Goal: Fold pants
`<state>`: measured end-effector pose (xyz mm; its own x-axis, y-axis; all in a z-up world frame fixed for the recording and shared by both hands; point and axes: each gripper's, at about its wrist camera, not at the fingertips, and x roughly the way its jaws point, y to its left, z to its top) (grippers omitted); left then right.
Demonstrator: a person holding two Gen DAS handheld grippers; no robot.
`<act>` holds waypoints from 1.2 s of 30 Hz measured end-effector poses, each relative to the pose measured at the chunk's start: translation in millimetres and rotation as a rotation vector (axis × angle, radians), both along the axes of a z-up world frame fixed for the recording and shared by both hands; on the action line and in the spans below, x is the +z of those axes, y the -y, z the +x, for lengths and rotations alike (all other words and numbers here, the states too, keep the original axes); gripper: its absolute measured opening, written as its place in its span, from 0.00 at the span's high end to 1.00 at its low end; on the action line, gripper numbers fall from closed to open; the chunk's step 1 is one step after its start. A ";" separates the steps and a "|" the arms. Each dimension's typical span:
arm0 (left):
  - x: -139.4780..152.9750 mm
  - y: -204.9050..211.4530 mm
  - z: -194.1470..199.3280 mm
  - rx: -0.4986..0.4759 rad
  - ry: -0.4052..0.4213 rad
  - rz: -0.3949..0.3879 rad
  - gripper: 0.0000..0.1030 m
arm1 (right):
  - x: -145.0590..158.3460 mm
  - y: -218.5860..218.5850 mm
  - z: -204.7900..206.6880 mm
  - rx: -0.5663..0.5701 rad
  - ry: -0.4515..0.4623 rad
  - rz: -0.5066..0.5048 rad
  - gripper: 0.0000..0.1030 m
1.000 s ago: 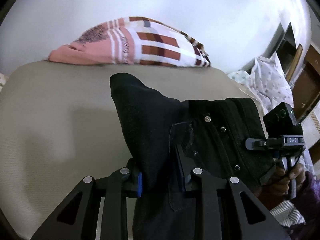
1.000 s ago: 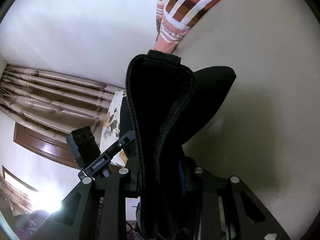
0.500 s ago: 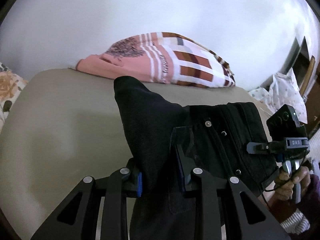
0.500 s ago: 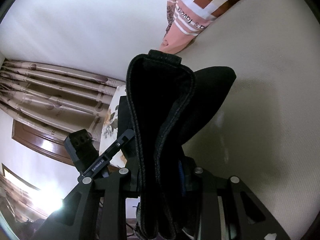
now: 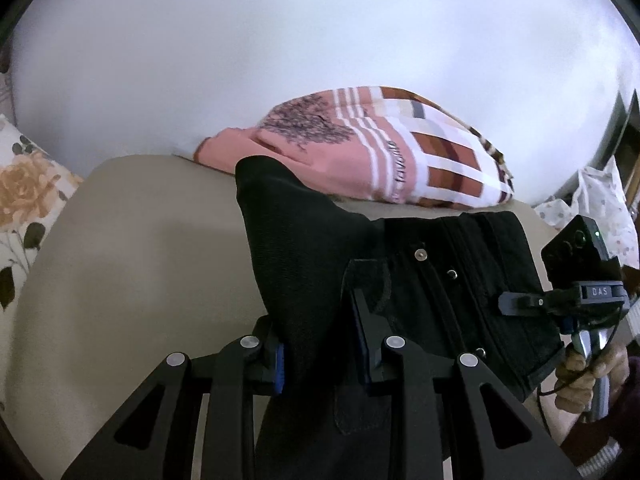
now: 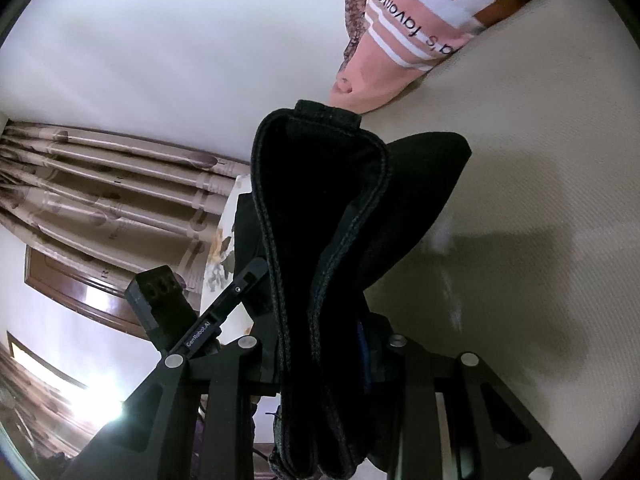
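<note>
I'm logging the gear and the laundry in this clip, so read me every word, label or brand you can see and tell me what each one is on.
"DAS" on the bar of the right claw, seen from the left wrist.
"GenRobot.AI" on the bar of the left claw, seen from the right wrist.
"favorite", upside down in the right view, on the pink striped cloth; the letters after it are cut off, unreadable.
The black pants show no readable text.

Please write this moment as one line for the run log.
left gripper: shut on pants | right gripper: shut on pants | pants: held above bed | pillow: behind
</note>
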<state>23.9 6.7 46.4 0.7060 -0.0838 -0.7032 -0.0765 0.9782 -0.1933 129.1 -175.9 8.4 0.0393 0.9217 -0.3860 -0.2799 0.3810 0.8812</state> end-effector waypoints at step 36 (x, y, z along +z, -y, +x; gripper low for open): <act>-53.9 -71.7 61.8 0.072 -0.046 0.045 0.74 | -50.7 -61.3 75.8 -0.004 -0.035 -0.027 0.74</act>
